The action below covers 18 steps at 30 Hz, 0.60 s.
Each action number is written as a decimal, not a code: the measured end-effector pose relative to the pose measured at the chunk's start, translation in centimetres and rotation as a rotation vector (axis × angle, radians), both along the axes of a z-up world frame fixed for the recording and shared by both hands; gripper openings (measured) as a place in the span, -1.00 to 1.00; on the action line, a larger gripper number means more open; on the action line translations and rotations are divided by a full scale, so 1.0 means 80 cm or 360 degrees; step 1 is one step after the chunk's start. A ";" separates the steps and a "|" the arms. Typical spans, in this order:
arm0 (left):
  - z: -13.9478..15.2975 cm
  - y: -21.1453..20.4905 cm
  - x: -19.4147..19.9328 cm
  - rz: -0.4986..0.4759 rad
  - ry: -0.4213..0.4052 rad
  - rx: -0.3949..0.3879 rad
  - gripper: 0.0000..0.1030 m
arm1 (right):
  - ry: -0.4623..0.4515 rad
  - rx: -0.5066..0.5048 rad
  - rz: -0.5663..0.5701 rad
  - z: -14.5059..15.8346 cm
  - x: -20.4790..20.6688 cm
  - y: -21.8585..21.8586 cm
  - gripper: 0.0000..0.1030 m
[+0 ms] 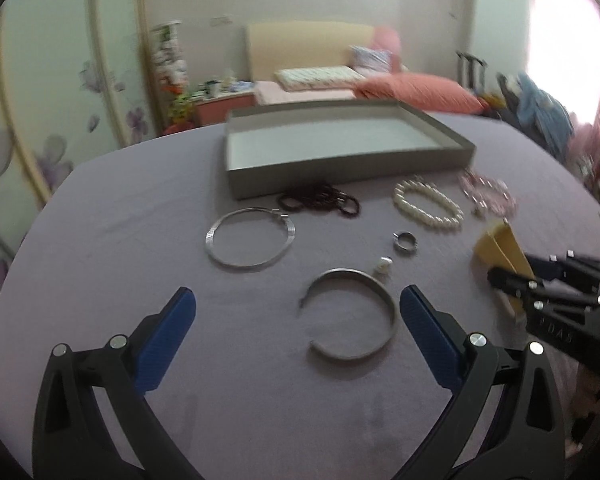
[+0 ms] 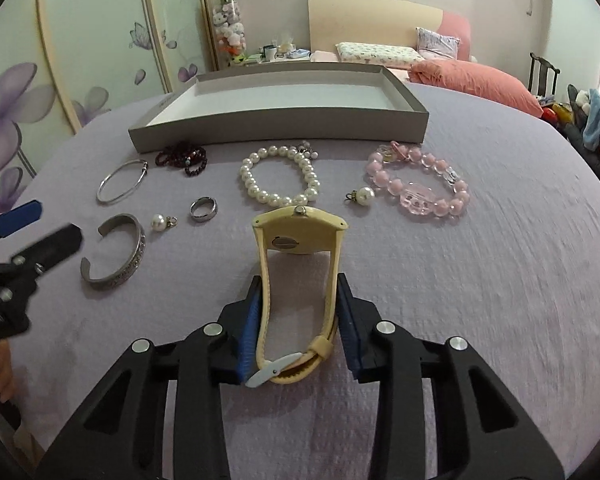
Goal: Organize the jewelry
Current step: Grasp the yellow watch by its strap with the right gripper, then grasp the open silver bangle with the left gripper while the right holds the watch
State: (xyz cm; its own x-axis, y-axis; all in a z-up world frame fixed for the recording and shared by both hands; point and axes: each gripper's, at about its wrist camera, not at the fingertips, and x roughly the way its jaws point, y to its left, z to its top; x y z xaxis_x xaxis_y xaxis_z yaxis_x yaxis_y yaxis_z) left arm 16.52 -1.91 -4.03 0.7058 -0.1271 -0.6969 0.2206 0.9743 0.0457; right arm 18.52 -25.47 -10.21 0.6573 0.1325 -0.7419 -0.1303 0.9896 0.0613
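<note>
My right gripper (image 2: 299,280) is shut on a cream watch (image 2: 300,226), its blue pads pressing both sides of the strap while the watch stands on edge on the lilac cloth. In the left wrist view the same watch (image 1: 496,246) shows at the right. My left gripper (image 1: 296,292) hangs open over a silver cuff bangle (image 1: 390,312), with nothing between its pads. Beyond lie a thin silver bangle (image 1: 210,237), dark red beads (image 2: 184,158), a pearl bracelet (image 2: 256,190), a pink bead bracelet (image 2: 416,196), a ring (image 2: 199,214) and two pearl pendants (image 2: 158,222).
A shallow grey tray (image 2: 280,126) stands at the far side of the cloth-covered table, just behind the jewelry. Past the table are a bed with pink bedding (image 2: 476,80) and a wardrobe with flower doors (image 2: 16,112).
</note>
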 end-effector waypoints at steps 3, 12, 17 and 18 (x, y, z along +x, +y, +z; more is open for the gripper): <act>-0.002 -0.015 0.011 -0.0108 0.0015 0.0055 0.92 | 0.0007 0.0041 -0.0012 0.000 0.002 -0.006 -0.30; -0.030 -0.022 0.047 -0.0388 0.0205 0.0105 0.92 | 0.0020 0.0094 -0.0059 0.001 0.003 -0.022 -0.29; -0.037 -0.023 0.050 -0.0425 0.0252 0.0071 0.88 | 0.0019 0.0099 -0.0063 0.000 0.004 -0.024 -0.29; -0.037 -0.024 0.051 -0.0430 0.0259 0.0074 0.85 | 0.0019 0.0098 -0.0064 0.000 0.004 -0.024 -0.29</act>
